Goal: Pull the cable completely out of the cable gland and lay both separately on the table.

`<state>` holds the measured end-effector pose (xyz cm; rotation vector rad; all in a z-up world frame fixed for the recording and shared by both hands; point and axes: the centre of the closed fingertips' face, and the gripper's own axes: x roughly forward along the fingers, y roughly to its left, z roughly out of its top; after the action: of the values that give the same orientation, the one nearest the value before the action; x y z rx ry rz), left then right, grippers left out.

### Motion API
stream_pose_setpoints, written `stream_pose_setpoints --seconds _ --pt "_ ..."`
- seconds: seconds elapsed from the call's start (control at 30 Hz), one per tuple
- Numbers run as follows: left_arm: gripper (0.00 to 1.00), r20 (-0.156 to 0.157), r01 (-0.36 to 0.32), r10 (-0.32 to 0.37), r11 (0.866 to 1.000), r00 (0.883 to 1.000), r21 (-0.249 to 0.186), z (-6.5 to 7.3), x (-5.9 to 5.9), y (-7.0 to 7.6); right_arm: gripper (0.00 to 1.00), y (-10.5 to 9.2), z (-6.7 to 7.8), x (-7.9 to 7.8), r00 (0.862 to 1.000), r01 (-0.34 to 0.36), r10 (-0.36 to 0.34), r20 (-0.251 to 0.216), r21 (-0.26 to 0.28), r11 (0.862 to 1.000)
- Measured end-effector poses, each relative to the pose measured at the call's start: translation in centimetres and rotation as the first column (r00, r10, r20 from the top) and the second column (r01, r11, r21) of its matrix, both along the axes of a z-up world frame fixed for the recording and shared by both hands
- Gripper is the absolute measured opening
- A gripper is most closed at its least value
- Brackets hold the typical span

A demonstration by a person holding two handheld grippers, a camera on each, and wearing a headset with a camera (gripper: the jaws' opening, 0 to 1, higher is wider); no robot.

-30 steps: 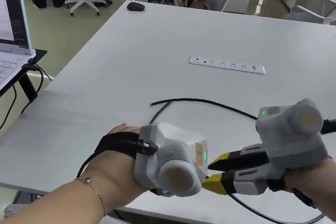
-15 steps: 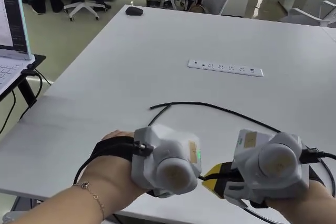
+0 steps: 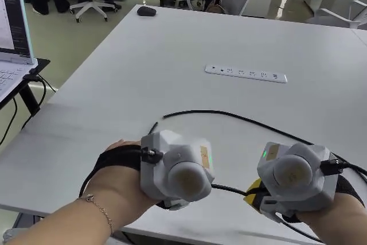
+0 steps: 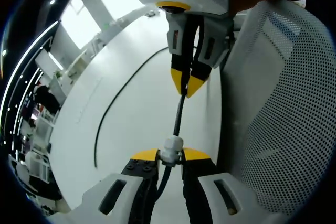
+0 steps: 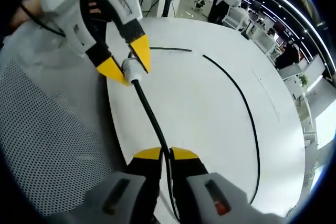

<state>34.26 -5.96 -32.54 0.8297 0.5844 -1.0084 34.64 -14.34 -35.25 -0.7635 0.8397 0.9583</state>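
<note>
L claw (image 4: pixel 170 157) clamped on cable gland (image 4: pixel 171 148), R claw (image 5: pixel 164 154) pinching cable (image 5: pixel 148 109), tips facing each other

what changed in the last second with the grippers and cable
The right gripper, shut on the cable, has pulled away from the left gripper, which holds the cable gland, baring a stretch of cable between them. The power strip stayed put.
</note>
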Motion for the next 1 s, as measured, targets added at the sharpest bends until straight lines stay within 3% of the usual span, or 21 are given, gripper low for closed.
stream_pose_setpoints --seconds 0.13,0.27,0.33,0.4,0.53,0.7,0.83,1.0 --pt "0.17 -0.001 -0.004 0.004 1.0 1.0 -0.006 0.1 0.0 0.0 0.04 -1.9 -0.6 0.5 0.999 0.047 -0.046 0.008 -0.08 0.996" --pt "0.17 -0.002 -0.001 0.001 1.0 1.0 0.001 0.1 -0.2 0.0 0.1 -1.6 -0.8 0.0 1.0 0.025 -0.026 -0.015 -0.078 0.997" --pt "0.17 -0.007 0.002 -0.002 1.0 1.0 0.0 0.0 -0.3 -0.1 0.16 0.2 -0.5 -0.7 0.999 -0.004 0.004 -0.038 0.002 1.0" --pt "0.17 -0.008 0.01 -0.01 1.0 1.0 0.001 0.0 -0.5 -0.2 0.17 2.3 0.6 -1.1 0.998 -0.038 0.042 -0.037 0.104 0.994" --pt "0.17 -0.009 0.024 -0.024 1.0 1.0 0.007 -0.2 -0.5 -0.4 0.17 5.8 2.9 -2.0 0.993 -0.102 0.115 -0.031 0.285 0.953" --pt "0.17 -0.013 0.036 -0.036 0.999 0.999 0.0 -0.3 -0.6 -0.7 0.08 6.6 3.6 -2.4 0.99 -0.127 0.142 -0.025 0.321 0.938" --pt "0.17 -0.012 0.042 -0.042 0.999 0.999 -0.002 -0.4 -0.5 -0.8 0.04 6.5 3.5 -2.6 0.99 -0.121 0.138 -0.032 0.324 0.938" --pt "0.17 -0.016 0.042 -0.042 0.999 0.999 0.004 -0.5 -0.6 -0.7 0.04 6.4 3.2 -2.7 0.986 -0.154 0.164 -0.009 0.287 0.945"
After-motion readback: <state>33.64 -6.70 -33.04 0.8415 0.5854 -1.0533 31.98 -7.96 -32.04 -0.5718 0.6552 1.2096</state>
